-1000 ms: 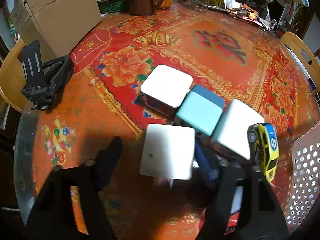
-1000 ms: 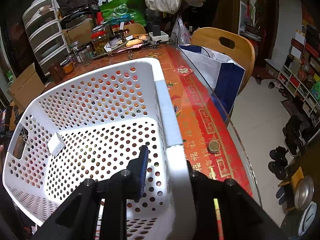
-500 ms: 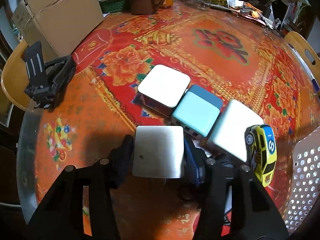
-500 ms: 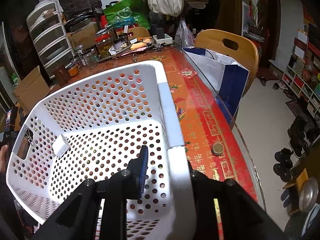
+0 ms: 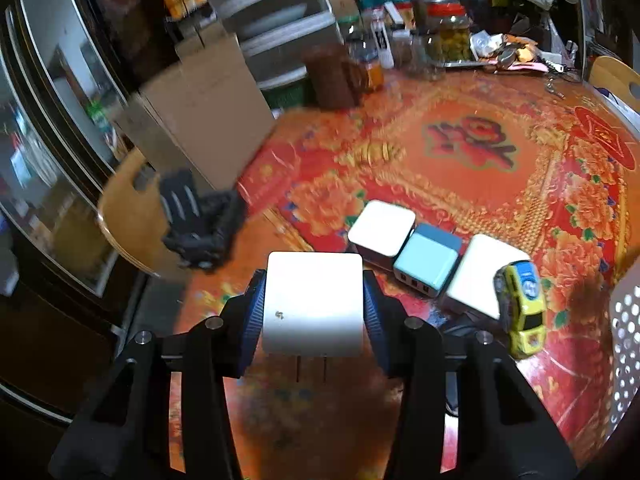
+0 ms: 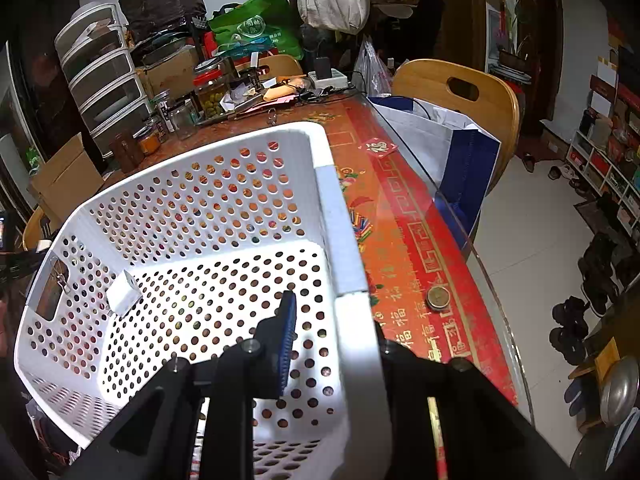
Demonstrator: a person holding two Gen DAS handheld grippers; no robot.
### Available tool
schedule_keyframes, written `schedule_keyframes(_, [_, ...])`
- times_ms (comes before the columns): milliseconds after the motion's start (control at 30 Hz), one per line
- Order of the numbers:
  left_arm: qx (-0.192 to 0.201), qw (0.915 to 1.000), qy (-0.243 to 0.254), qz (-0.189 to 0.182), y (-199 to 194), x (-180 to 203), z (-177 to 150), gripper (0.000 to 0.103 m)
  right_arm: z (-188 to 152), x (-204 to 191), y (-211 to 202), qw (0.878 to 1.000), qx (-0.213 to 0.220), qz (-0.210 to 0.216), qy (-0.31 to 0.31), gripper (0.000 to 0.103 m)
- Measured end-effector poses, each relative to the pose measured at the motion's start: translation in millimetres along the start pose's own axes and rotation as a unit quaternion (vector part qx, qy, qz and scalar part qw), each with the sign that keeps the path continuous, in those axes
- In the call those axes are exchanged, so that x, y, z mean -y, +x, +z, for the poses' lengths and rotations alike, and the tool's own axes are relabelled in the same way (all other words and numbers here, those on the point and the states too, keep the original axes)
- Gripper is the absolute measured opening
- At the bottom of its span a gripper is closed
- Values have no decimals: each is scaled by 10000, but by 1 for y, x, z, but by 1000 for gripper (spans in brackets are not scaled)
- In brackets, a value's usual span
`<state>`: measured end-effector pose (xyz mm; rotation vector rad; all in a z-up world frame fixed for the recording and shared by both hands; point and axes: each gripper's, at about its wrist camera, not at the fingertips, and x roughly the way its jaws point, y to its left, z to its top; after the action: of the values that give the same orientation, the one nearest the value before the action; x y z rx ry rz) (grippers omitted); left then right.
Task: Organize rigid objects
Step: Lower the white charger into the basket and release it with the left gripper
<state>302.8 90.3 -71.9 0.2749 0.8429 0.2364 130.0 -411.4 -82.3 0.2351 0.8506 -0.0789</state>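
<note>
My left gripper [image 5: 314, 294] has its jaws closing, and both blue pads press on a white charger block [image 5: 314, 308] held off the red patterned tablecloth, prongs toward me. Beyond it on the table lie a white charger [image 5: 382, 226], a teal charger [image 5: 426, 260] and another white block [image 5: 476, 276] in a row. A yellow toy car [image 5: 522, 312] stands by them. My right gripper [image 6: 340, 336] is shut on the right rim of the white perforated basket [image 6: 332, 216]. A small white charger [image 6: 123, 294] lies inside the basket.
The basket's wall [image 5: 624, 328] shows at the right edge of the left wrist view. A cardboard box [image 5: 204, 120], a black folding stand [image 5: 200, 216], a brown mug [image 5: 332, 76] and jars [image 5: 448, 36] crowd the far side. A coin [image 6: 438, 298] lies near the glass edge.
The left gripper closed onto the white charger block and lifted it off the table, tilting upward so more of the room shows. The right gripper and basket stayed put.
</note>
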Motion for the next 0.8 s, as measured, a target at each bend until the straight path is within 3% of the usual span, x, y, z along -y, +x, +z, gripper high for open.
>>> schedule_keyframes(267, [964, 9935, 271, 540, -81, 12, 7, 43, -1, -1, 0, 10000, 0, 2, -3, 21])
schedule_keyframes(600, [1498, 9865, 639, 173, -173, 65, 13, 43, 0, 0, 0, 10000, -2, 24, -3, 21])
schedule_keyframes(800, [1490, 9812, 1195, -283, -209, 124, 18, 43, 1, 2, 1, 10000, 7, 95, 30, 21])
